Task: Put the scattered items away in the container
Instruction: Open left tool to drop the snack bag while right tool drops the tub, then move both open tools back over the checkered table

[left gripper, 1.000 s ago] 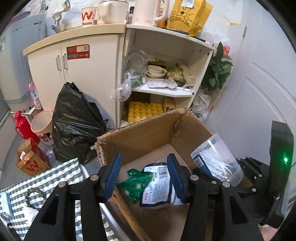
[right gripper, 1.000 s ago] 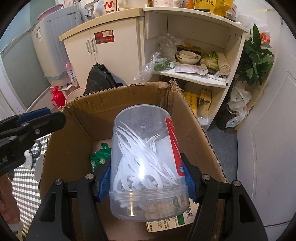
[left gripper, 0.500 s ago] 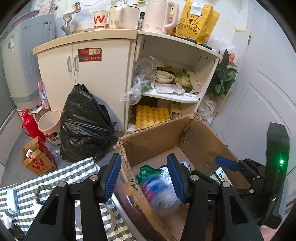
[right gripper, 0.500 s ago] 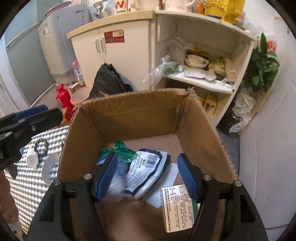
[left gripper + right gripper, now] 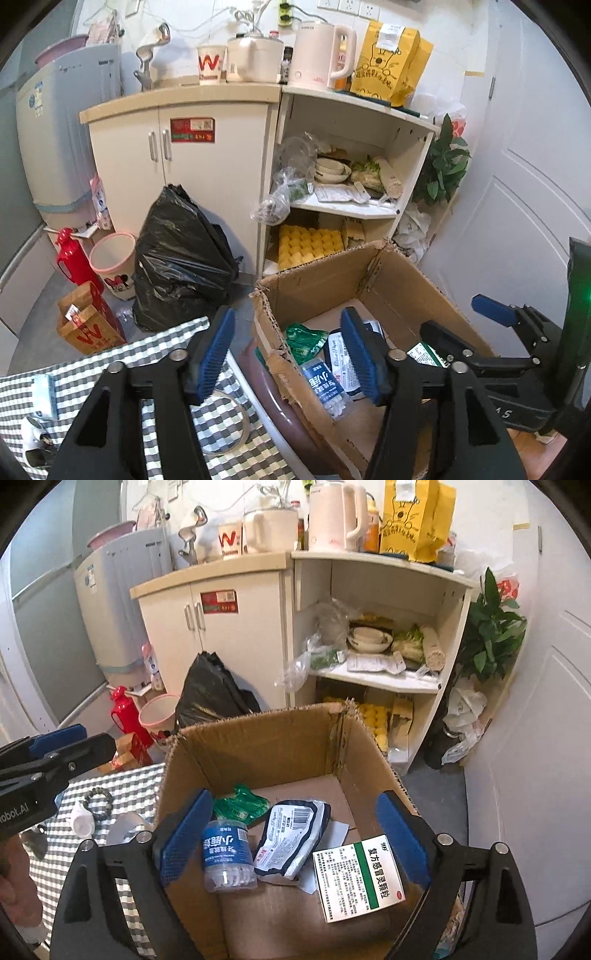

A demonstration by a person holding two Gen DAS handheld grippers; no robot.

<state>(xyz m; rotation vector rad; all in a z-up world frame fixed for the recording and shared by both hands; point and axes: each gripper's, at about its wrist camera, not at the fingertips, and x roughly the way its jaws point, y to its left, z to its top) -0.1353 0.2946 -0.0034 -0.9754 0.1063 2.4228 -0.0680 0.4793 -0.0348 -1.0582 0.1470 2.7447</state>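
I am hovering the right hand-held gripper (image 5: 295, 834), spread and empty, over the box (image 5: 266, 746) where the jar (image 5: 227, 856) lies; next pick: beads (image 5: 96, 800) on the worktop (image 5: 125, 786).

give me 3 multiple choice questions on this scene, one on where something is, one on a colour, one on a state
1. Where does the clear tub with the blue label lie?
A. in the cardboard box
B. on the checked cloth
C. on the shelf

2. What colour is the crumpled packet in the box's far corner?
A. red
B. green
C. yellow

3. How do the right gripper's jaws stand?
A. shut on the tub
B. shut on nothing
C. open, holding nothing

Answers:
1 A, it lies on its side on the box floor beside the blue and white pouch.
2 B, the packet is bright green.
3 C, the blue pads stand wide apart, gripping nothing.
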